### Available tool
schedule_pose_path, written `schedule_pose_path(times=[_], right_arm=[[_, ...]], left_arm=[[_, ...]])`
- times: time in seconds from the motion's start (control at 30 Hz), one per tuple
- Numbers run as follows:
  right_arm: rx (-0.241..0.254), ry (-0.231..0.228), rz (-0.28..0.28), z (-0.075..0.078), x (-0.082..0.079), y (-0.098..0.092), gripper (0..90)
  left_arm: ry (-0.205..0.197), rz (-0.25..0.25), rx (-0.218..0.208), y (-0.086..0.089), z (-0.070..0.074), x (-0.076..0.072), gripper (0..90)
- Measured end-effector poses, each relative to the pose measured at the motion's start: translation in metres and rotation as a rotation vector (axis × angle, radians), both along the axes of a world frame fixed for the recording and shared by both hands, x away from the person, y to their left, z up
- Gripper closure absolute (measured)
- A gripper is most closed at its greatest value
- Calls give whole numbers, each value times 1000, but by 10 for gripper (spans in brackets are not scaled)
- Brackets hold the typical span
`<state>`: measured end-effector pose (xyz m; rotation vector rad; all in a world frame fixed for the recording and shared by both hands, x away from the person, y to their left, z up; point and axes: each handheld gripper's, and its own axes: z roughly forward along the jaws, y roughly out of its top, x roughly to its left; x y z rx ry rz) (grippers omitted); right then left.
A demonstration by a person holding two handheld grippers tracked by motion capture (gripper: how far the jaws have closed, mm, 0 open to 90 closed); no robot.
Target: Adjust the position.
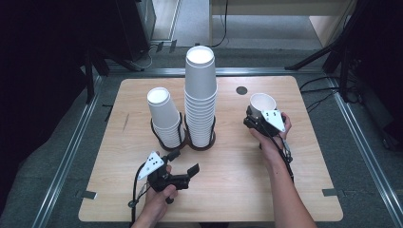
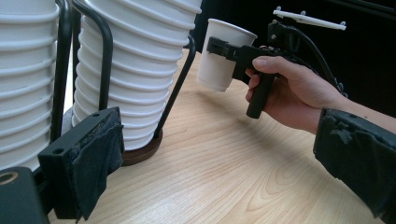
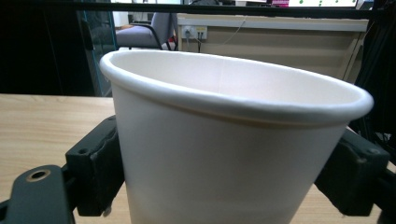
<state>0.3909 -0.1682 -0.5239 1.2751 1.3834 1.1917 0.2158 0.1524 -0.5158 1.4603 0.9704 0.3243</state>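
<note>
While the left gripper [image 1: 183,163] hovers with its jaws wide and empty just in front of the tall cup stack [image 1: 200,95], the right gripper [image 1: 255,115] off to that stack's right has its jaws around a single white paper cup [image 1: 263,103]. That cup stands upright, empty and unprinted. Left of the tall stack, a shorter stack [image 1: 164,116] sits in its own black wire holder [image 1: 167,141].

A light wooden table [image 1: 223,190] with rounded corners carries two dark round holders [image 1: 167,142] side by side at upper centre, each loaded with stacked white paper cups [image 1: 200,102], and a small dark disc [image 1: 242,90] toward its far edge.
</note>
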Motion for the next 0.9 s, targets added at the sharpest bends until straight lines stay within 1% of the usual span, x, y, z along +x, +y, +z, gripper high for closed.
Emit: schedule_pose_path(times=[0.17,0.23,0.27,0.4,0.5,0.57,0.67,0.73,0.9], right_arm=[[-26,14,-9,-6,1,-1,132],[-47,17,-17,-8,1,-1,132],[-50,22,-17,-10,1,-1,132],[-88,36,-14,-14,1,-1,131],[-90,48,-17,-17,0,0,128],[-92,47,-19,-17,-1,0,126],[-80,48,-17,-18,-2,0,125],[-70,56,-16,-17,-3,1,120],[-46,76,23,-15,-6,2,80]], left_arm=[[0,4,5,0,-1,0,19],[1,5,5,0,-1,0,19],[1,5,6,0,-1,0,19],[2,3,9,0,-1,0,19],[2,5,10,0,-2,0,19],[3,6,8,0,-1,1,19],[5,9,15,0,-2,1,19],[7,10,17,-1,-2,1,19],[10,8,13,-1,-2,1,19]])
